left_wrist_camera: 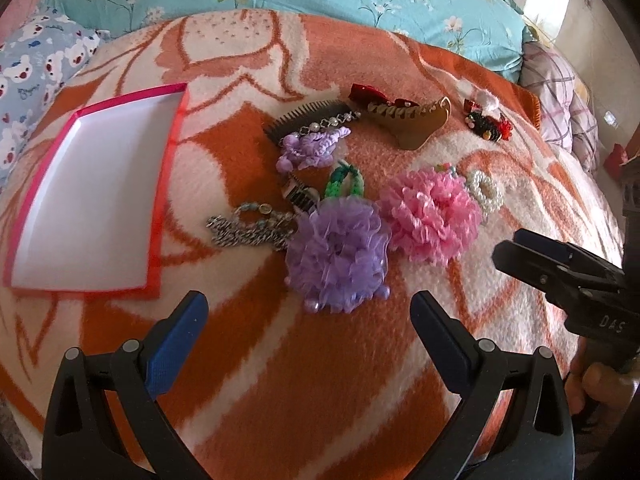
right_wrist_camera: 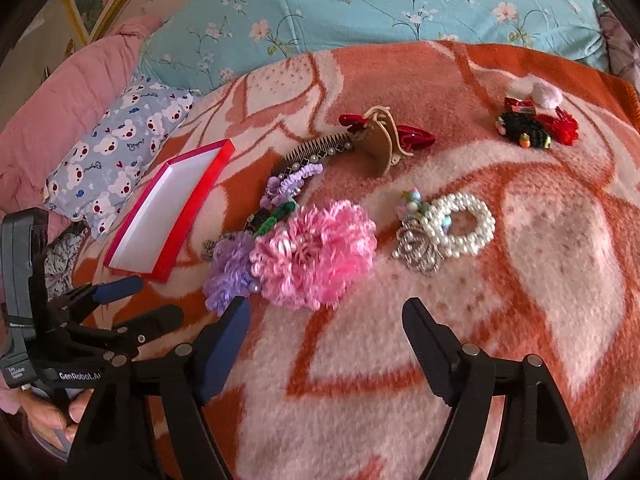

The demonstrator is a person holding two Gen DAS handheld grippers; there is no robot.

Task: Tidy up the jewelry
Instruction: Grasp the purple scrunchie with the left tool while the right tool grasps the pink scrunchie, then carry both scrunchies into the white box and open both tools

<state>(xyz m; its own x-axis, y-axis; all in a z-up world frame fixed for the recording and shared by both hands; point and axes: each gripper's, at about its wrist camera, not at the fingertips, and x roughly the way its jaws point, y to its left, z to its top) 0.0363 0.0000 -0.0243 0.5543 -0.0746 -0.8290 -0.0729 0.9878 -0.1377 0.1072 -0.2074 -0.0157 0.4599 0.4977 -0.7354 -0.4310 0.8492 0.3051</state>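
Hair ornaments and jewelry lie scattered on an orange-and-white blanket (left_wrist_camera: 320,380) spread over a bed, none yet in the red-rimmed box (left_wrist_camera: 170,168), which sits bare and white inside, ahead and to the left of the left tool (left_wrist_camera: 308,316). That tool hangs with its fingers spread wide, nothing between them, a purple tulle flower (left_wrist_camera: 338,258) just ahead of its tips. The right tool (right_wrist_camera: 326,320) is likewise spread and empty, a pink ruffled flower (right_wrist_camera: 314,250) directly in front of it — a pearl bracelet (right_wrist_camera: 464,222) lies ahead to its right. The sorting appears not to have begun; the step in hand looks like the first pick. The next move likely calls for lowering one tool over the nearest flower and closing gently on its soft, crushable frills.
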